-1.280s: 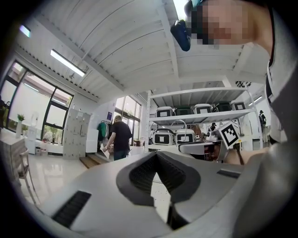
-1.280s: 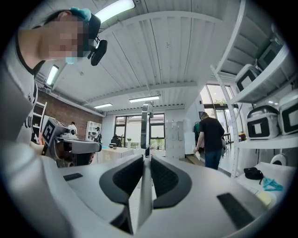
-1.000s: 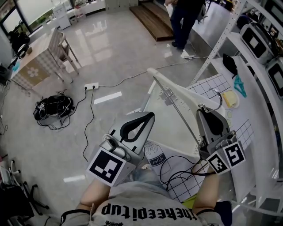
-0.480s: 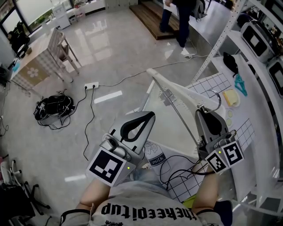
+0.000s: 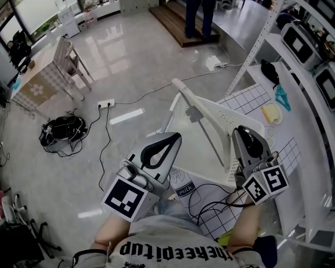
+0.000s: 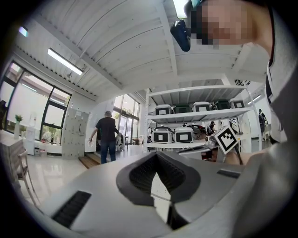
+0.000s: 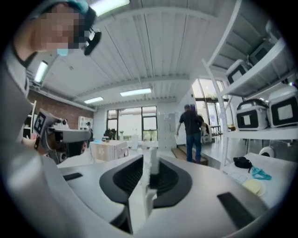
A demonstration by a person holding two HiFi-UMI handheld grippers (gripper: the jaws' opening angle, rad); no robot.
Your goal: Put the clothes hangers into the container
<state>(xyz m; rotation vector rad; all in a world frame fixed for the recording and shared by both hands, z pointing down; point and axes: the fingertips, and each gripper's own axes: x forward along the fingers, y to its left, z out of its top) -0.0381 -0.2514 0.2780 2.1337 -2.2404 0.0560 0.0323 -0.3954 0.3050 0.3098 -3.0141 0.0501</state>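
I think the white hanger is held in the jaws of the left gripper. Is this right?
Not quite. The hanger is held in the jaws of the right gripper, not the left. The right gripper view shows its white bar clamped between them, while the left gripper view shows nothing between the jaws of the left gripper.

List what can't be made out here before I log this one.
- Inside of the white perforated plastic basket: head view, hidden by its own tilted wall.
- Small teal plastic item: head view, too small to tell if it's a hanger.
- Standing person: head view, top edge cuts off all above the legs.
- Right claw: its grip spot on the basket, head view, covered by its own body.
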